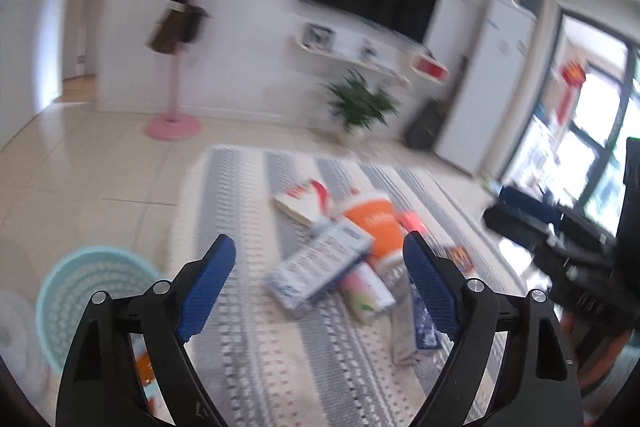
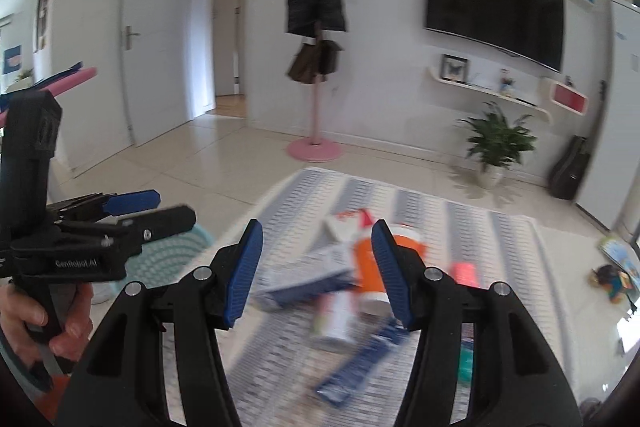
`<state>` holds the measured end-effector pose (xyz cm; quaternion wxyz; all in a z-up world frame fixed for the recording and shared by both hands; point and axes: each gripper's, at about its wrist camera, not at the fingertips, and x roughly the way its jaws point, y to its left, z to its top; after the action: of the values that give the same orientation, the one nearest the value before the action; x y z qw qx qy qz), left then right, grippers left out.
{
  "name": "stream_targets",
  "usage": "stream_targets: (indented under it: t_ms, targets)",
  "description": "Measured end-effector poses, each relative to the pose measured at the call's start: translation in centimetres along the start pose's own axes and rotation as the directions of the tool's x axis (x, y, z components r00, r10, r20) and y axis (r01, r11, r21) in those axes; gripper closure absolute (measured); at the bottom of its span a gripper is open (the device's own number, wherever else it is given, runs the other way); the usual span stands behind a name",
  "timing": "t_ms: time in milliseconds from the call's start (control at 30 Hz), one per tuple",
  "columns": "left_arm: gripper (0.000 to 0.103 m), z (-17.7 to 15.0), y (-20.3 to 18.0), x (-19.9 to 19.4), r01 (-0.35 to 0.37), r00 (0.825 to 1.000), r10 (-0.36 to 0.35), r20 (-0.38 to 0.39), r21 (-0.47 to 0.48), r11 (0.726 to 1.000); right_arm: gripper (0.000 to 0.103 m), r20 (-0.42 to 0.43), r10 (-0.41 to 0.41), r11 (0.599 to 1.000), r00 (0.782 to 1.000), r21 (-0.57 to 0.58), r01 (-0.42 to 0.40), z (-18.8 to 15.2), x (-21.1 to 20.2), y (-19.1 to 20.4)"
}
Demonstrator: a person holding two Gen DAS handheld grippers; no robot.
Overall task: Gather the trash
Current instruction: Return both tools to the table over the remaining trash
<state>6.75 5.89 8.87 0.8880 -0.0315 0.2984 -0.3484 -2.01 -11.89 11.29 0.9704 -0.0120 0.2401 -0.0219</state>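
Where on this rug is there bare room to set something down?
Bare rug lies between the trash pile and the teal basket, plus the strip toward the pink stand base. The rug's middle is crowded.

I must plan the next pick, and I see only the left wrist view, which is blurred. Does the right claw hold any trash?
Observer: No. The right claw is open, with nothing between its pads; the trash pile lies on the rug beyond it.
Operator: How does my left claw look from outside?
Observer: A hand holds it by the handle. The left claw shows in front of the teal basket and looks empty.
Operator: Is there trash that I cannot see?
Observer: Probably. A teal packet, blurred, lies on the rug to the right of the pile.
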Motion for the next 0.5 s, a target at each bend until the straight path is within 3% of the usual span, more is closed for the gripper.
stream_targets:
  t_ms: [167, 367, 500]
  targets:
    - [0.019, -1.9, -0.2, 6.1, 0.046, 0.991, -0.036, -0.130, 0.068, 0.997, 0.057, -0.038, -0.081, 0.990, 0.996, 0.116, 0.085, -2.7, -0.3, -6.6]
    - [0.019, -2.9, 1.6, 13.2, 0.042, 0.962, -0.006, -0.274, 0.125, 0.991, 0.057, -0.131, -0.147, 0.956, 0.980, 0.235, 0.175, -6.8, 0.8, -13.4]
    - [0.019, -3.0, 2.3, 16.5, 0.090, 0.939, -0.037, -0.343, 0.141, 0.986, 0.057, -0.183, -0.179, 0.940, 0.967, 0.259, 0.224, -9.5, 1.6, -15.8]
